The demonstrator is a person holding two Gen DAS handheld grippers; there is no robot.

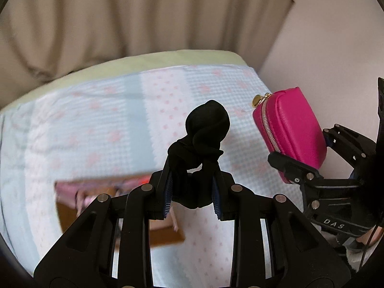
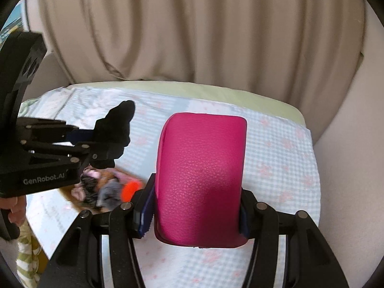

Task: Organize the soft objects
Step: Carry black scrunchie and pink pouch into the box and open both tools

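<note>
My left gripper (image 1: 192, 182) is shut on a bunched black cloth piece (image 1: 206, 124) that sticks up past its pads, held in the air above the bed. In the right wrist view the same gripper (image 2: 100, 139) and black cloth (image 2: 120, 120) appear at the left. My right gripper (image 2: 195, 206) is shut on a bright pink zip pouch (image 2: 201, 168), the pads pressing its two sides. From the left wrist view the pouch (image 1: 290, 124) shows its gold zip pull, with the right gripper (image 1: 309, 151) around it.
A brown open box (image 2: 72, 194) with several soft items lies on the bed below, blurred; it also shows as the box (image 1: 69, 213). The bed has a blue and pink quilt (image 2: 276, 158). A beige curtain (image 2: 192, 28) hangs behind. A hand (image 2: 14, 206) holds the left gripper.
</note>
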